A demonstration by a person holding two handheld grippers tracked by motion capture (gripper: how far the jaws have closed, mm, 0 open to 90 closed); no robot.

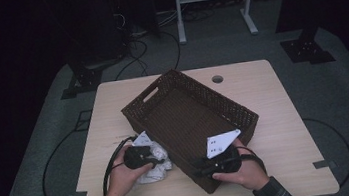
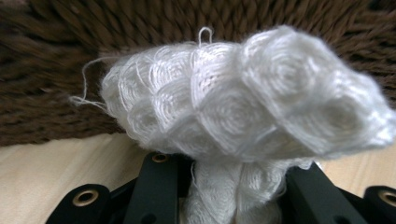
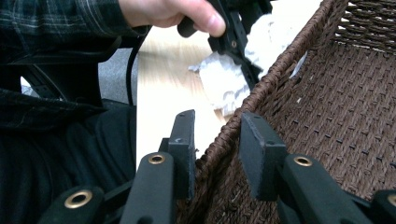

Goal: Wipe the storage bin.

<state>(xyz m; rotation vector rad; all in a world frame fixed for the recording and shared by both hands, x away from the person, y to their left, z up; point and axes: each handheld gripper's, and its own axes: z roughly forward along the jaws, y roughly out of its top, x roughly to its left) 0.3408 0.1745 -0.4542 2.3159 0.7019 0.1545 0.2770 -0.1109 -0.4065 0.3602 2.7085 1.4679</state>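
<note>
Basket [image 1: 164, 110]: dark brown wicker, rectangular, coarse weave.
Cloth [image 2: 243, 112]: white knitted, scalloped, just beside basket; pinched in left gripper [image 2: 233, 186].
Right gripper [image 3: 217, 140]: jaws straddling basket rim, clamped on it.

Left tongs [image 2: 233, 186]: the 2 black jaws rise from the bottom edge, closed onto a white crocheted cloth [image 2: 243, 107]. A narrow neck of the fabric is pinched between the jaws; the rest bulges above them in a bunched roll that runs from left to right. Stitch pattern reads as round spiral motifs. A loose thread [image 2: 86, 81] trails off the left end, and a small loop of yarn sticks up at the top. Directly behind the cloth is the dark brown woven basket wall [image 2: 51, 70], very close. Light wood counter [image 2: 56, 163] is visible below the basket at both lower corners
</note>
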